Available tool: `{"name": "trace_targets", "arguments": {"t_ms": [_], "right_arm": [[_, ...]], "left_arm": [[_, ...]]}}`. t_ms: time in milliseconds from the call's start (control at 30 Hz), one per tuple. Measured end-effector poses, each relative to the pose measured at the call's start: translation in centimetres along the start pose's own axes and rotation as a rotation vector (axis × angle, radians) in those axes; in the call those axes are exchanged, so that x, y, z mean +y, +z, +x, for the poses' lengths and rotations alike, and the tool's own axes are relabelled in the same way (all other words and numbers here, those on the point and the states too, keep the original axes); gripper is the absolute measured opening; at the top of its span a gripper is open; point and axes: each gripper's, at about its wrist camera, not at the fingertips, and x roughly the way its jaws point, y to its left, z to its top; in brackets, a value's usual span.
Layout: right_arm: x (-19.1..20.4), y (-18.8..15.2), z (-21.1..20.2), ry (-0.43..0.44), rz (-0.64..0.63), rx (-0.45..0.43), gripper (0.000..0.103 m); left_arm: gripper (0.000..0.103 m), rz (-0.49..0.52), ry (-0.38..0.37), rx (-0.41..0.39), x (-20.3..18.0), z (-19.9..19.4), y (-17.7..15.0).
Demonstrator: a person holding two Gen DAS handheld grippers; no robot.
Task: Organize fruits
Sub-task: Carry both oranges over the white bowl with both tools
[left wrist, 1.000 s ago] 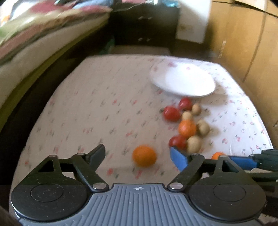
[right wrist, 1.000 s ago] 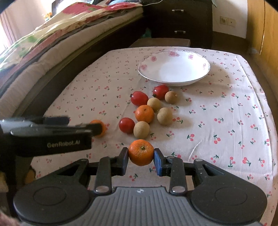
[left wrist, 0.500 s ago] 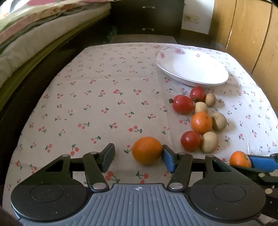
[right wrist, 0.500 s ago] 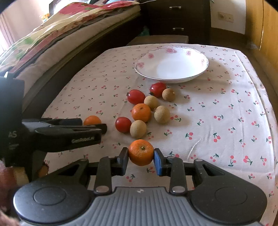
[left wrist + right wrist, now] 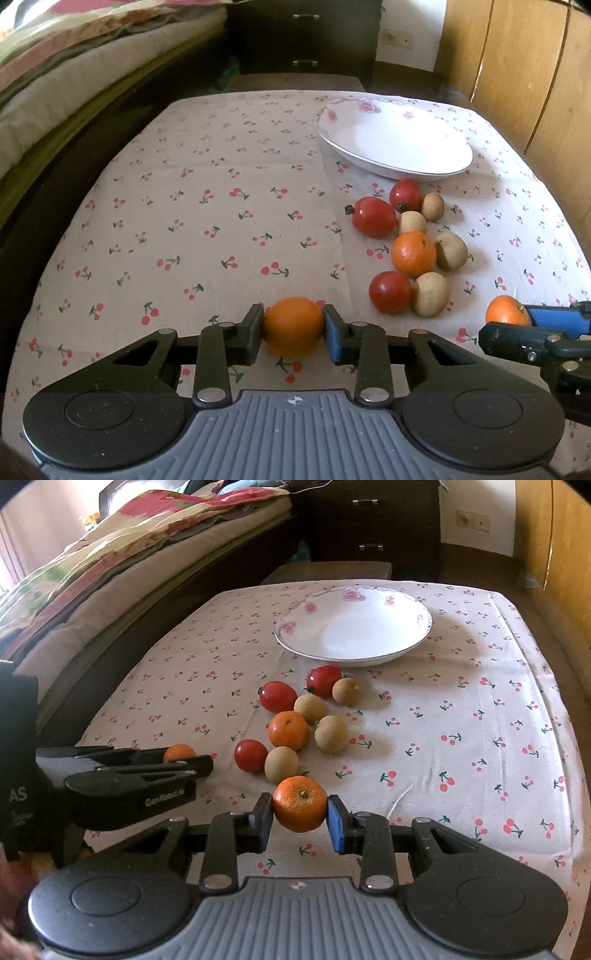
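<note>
In the left wrist view my left gripper (image 5: 293, 329) has its jaws closing around an orange (image 5: 293, 319) that rests on the cherry-print cloth; both pads touch its sides. My right gripper (image 5: 300, 808) is shut on a second orange (image 5: 300, 799), held just above the cloth. Ahead lies a cluster of fruit: a third orange (image 5: 288, 730), red tomatoes (image 5: 277, 696) and brown round fruits (image 5: 331, 734). A white flowered plate (image 5: 295, 627) sits beyond them with nothing in it.
The left gripper's side (image 5: 140, 775) shows at the left of the right wrist view. A bed with folded blankets (image 5: 110, 554) runs along the left. A dark drawer cabinet (image 5: 369, 524) stands behind the table and wooden panels (image 5: 517, 74) to the right.
The left gripper's jaws have narrowed from wide apart to touching the orange on both sides. The right gripper with its orange has stayed put.
</note>
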Motion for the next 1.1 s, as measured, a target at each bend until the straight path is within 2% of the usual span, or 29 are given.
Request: {"name": "trace_targets", "arguments": {"t_ms": [200,500,600,1100], "right_arm": [[-0.2,0.4,-0.8,-0.009,0.001,-0.025,0.033],[-0.4,2.4,-3.0,-0.003,0.022,-0.084,0.033],[-0.4,3.5,-3.4,-0.007,0.015,-0.104,0.033],[-4.6,10.1,0.5,-0.055,0.048,-0.103,0.033]], "left_arm": [[0.042,-0.026,-0.028,0.019,-0.1,-1.1,0.0],[0.042,-0.062,-0.065,-0.018,-0.9,-3.9,1.4],[0.042,-0.046,-0.081,-0.031,-1.9,-4.2,2.4],[0.042,-0.104,-0.155,-0.058,-4.2,0.3,10.0]]}}
